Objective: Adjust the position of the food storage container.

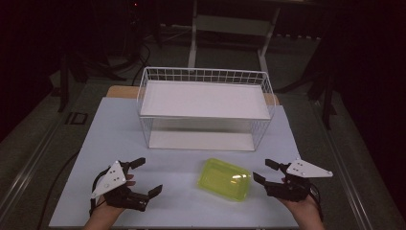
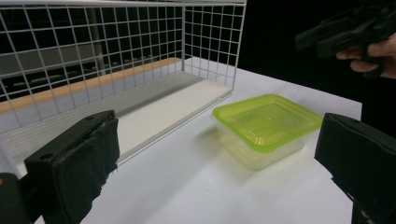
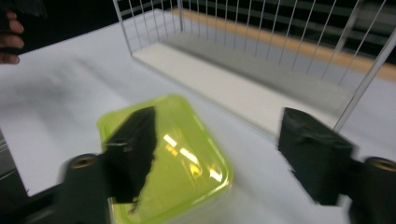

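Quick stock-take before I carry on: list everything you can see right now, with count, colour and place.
Table: one, white top, centre of the high view.
Wire rack: one, white, two white shelves, far half of the table.
Lidded container: one, yellow-green and see-through, lid on, on the table in front of the rack, nearer the right gripper.
Left gripper: one, black, open, near left of the table.
Right gripper: one, black, open, beside the container.
Hands: two, holding the grippers at the near edge.

My left tongs [image 1: 145, 176] sit low at the near left, jaws spread wide and empty. My right tongs [image 1: 265, 171] mirror them at the near right, jaws also wide apart, pointing inward, gripping nothing.
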{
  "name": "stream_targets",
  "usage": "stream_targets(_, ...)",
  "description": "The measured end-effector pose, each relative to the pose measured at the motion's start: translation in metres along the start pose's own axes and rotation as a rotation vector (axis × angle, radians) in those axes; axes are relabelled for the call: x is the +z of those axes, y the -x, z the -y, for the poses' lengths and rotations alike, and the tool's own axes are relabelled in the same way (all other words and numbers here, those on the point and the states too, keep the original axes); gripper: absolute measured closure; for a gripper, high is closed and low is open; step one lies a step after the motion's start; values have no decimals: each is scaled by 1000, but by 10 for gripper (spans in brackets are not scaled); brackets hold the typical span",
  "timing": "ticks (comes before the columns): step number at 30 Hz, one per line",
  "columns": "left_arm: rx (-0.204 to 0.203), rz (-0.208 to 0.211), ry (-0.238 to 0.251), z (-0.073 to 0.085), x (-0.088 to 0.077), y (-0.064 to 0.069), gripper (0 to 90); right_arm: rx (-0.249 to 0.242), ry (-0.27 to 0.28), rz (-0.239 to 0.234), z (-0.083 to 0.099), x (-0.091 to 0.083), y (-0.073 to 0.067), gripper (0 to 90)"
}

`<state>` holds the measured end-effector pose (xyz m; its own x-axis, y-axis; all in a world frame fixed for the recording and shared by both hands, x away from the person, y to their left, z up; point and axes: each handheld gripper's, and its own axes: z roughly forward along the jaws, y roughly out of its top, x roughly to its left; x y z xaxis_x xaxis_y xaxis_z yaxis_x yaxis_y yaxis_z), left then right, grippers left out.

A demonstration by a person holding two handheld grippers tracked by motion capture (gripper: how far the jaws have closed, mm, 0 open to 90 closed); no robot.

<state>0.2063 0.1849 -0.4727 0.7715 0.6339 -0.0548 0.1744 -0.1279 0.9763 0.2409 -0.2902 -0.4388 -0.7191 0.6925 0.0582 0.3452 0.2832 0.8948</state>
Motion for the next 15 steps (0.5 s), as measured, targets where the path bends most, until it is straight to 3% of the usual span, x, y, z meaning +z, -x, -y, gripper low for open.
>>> stream_targets(3, -3, 6, -5, 1, 1, 1, 4, 24, -28, -12, 5, 5, 4, 417)
stream_targets(4, -1, 10, -7, 1, 2, 1, 4, 21, -58, -5, 10, 8, 5, 491)
stream_targets(7, -3, 13, -5, 1, 2, 2, 4, 29, -82, 21, 17, 11, 6, 599)
stream_targets(9, -5, 12, -5, 1, 2, 1, 4, 39, -85, 18, 18, 11, 7, 608)
stream_targets(10, -9, 12, -8, 2, 3, 1, 4, 53, -102, 21, 21, 12, 8, 671)
stream_targets(15, -3, 10, -18, 2, 4, 2, 4, 51, -145, 22, 29, 17, 9, 736)
